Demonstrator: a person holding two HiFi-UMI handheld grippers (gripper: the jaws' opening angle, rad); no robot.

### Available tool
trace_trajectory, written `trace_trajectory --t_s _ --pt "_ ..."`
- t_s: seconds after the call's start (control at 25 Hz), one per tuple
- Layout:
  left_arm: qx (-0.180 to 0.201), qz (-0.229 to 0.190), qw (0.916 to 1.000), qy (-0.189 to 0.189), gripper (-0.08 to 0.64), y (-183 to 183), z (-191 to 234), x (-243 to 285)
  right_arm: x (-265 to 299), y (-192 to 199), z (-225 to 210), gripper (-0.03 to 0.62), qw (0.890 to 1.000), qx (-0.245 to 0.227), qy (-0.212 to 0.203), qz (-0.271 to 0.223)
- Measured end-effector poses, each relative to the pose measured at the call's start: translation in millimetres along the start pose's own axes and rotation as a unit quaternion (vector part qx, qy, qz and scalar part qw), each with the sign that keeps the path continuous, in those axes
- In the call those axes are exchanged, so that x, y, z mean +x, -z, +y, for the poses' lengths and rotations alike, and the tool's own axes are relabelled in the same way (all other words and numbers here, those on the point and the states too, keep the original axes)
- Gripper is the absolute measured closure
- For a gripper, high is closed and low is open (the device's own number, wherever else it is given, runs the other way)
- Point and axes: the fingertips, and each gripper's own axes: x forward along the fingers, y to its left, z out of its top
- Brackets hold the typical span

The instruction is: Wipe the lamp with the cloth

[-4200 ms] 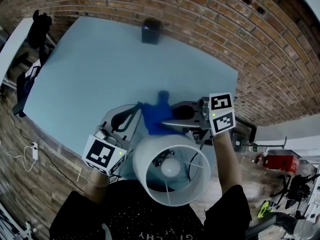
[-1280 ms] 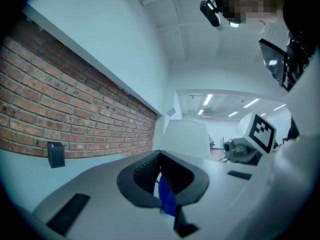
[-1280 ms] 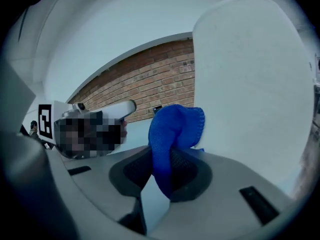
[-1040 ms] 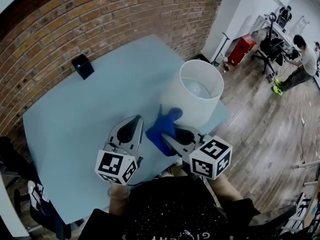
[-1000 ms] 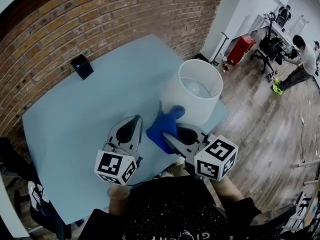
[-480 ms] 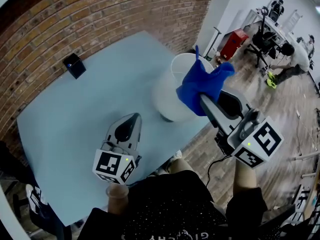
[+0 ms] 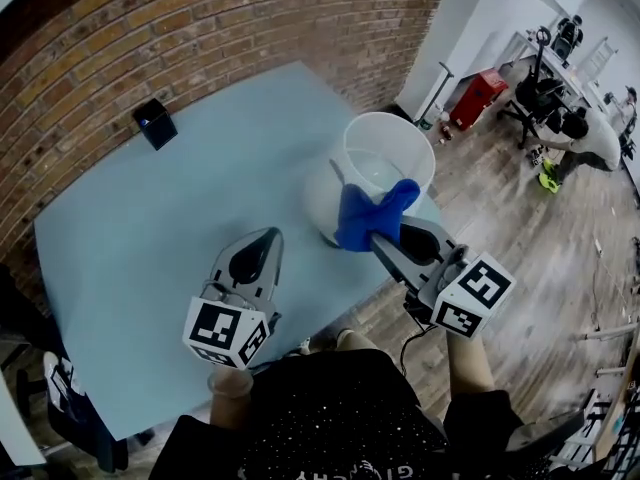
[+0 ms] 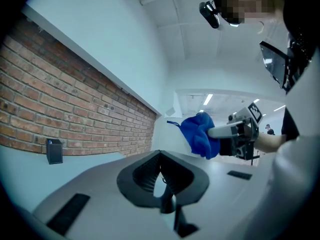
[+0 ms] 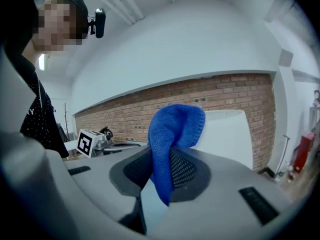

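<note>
Your right hand-held gripper (image 7: 377,236) is clamped on the blue knitted cloth (image 7: 368,211). In the right gripper view, a bunched fold stands above the jaws and a tail hangs down between them. The white lamp with a cylindrical shade (image 7: 322,193) stands at the far right of the pale blue tabletop (image 7: 150,218), close to its right edge. The cloth sits at the shade's near side, by the rim; whether it actually touches I cannot tell. Your left hand-held gripper (image 7: 266,238) hangs over the near tabletop, well apart from the lamp, with its 2 jaws together on nothing. To wipe well, I'd press the bunched fold flat against the shade wall and sweep around it with light pressure. Nothing braces the lamp, so a hard push could tip it toward the edge.
</note>
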Motion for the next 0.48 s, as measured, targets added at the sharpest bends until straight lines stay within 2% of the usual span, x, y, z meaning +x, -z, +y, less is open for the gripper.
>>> trace_trajectory --t_s 0.24,0.48 --pt "0.001 0.026 0.9993 -0.027 0.551 18.8 -11.7 9.0 -6.5 50.0 -5.5 0.517 0.995 0.078 -0.055 0.004" --pt "-0.026 0.029 0.9951 -0.091 0.552 40.0 -26.7 11.1 -17.4 118.3 -12.6 0.518 0.983 0.124 -0.128 0.047"
